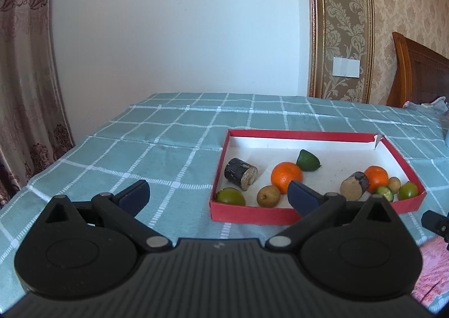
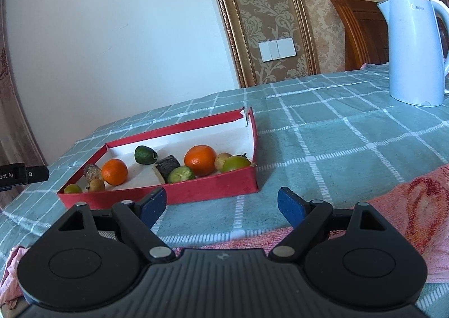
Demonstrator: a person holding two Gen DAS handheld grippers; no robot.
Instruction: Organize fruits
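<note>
A shallow red box (image 1: pixel 252 214) with a white inside sits on the green checked cloth; it also shows in the right wrist view (image 2: pixel 213 187). It holds two oranges (image 1: pixel 286 176) (image 1: pixel 376 174), green fruits (image 1: pixel 308 160) (image 1: pixel 230 196), a brown kiwi (image 1: pixel 268 196) and two dark cut cane pieces (image 1: pixel 240 173) (image 1: pixel 355 185). In the right wrist view the oranges (image 2: pixel 200 159) (image 2: pixel 114 171) and a cane piece (image 2: pixel 167 167) show too. My left gripper (image 1: pixel 217 194) is open and empty, just before the box's near left corner. My right gripper (image 2: pixel 221 204) is open and empty, in front of the box's near wall.
A white electric kettle (image 2: pixel 415 51) stands at the back right of the table. A pink towel (image 2: pixel 398 205) lies along the near right edge. A wooden headboard (image 1: pixel 421 76) and a patterned wall stand behind. A curtain (image 1: pixel 25 79) hangs at the left.
</note>
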